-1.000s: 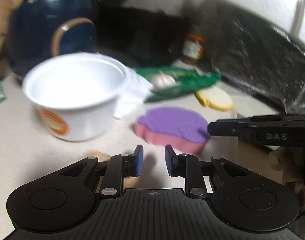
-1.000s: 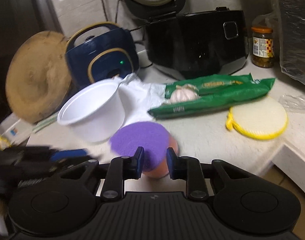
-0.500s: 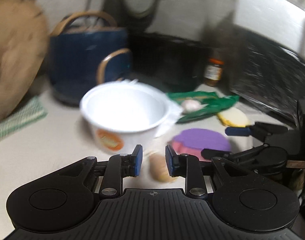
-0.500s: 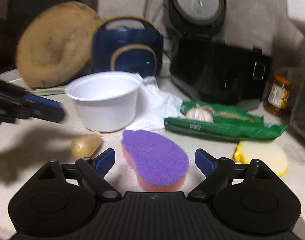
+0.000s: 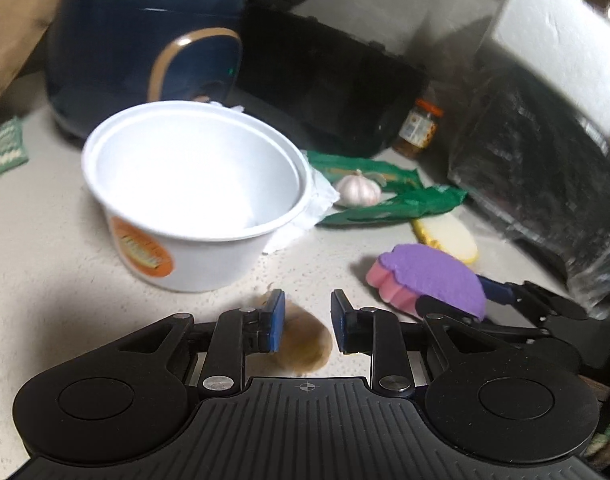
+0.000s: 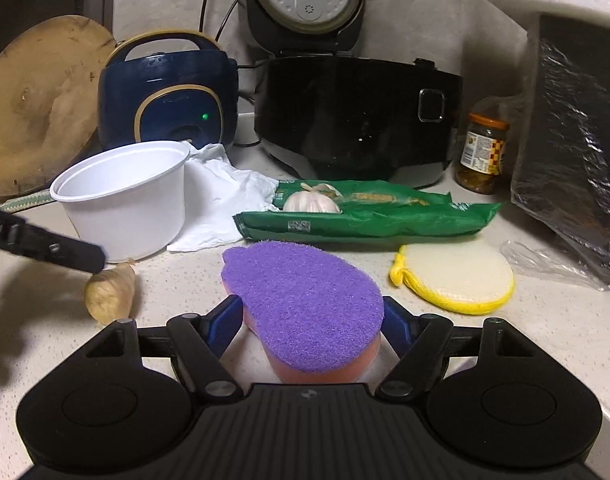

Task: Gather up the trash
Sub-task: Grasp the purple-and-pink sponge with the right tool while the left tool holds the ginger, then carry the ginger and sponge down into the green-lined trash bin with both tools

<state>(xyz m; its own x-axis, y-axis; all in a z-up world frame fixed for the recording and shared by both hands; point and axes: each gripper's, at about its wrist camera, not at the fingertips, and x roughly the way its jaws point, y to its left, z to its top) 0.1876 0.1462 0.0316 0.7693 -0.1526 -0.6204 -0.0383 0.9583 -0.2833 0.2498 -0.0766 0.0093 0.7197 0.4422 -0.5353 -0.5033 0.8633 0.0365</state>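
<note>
Left wrist view: the left gripper [image 5: 303, 326] is opening, its fingers apart around the ginger piece [image 5: 303, 340] on the counter [image 5: 45, 240], just before the white bowl [image 5: 193, 196]. The ginger looks hard, light and knobbly; its middle seems the best hold.

Right wrist view: the right gripper [image 6: 311, 318] is closing around the purple sponge [image 6: 305, 296], pads near its sides, contact unclear. The sponge probably squeezes easily.

Each black ribbed tool [image 5: 304, 322] carries blue finger pads [image 6: 225, 320].
</note>
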